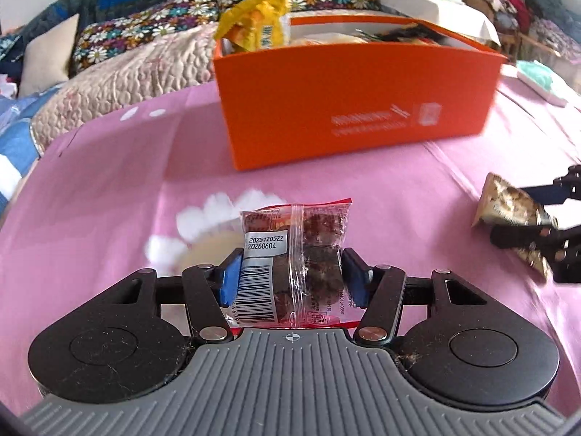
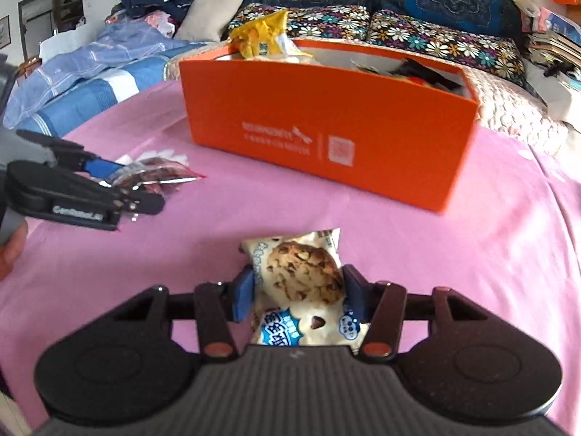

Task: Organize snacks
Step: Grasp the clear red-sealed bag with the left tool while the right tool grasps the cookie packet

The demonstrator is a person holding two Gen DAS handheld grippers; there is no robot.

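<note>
My left gripper (image 1: 290, 276) is shut on a clear red-edged packet of dark dried fruit (image 1: 301, 254), held just above the pink tablecloth (image 1: 109, 189). It also shows in the right wrist view (image 2: 120, 178) with the packet (image 2: 159, 172). My right gripper (image 2: 296, 290) is shut on a white cookie packet (image 2: 301, 276), seen at the right edge of the left wrist view (image 1: 508, 207). An orange box (image 1: 356, 98) stands ahead of both grippers, open on top, with a yellow snack bag (image 1: 261, 21) sticking out. The box also shows in the right wrist view (image 2: 326, 130).
The table is ringed by a sofa with flowered cushions (image 2: 435, 36), a quilted cover (image 1: 138, 72) and blue bedding (image 2: 80, 83). A light green and white object (image 1: 541, 80) lies at the table's far right. A hand (image 2: 11, 247) holds the left gripper.
</note>
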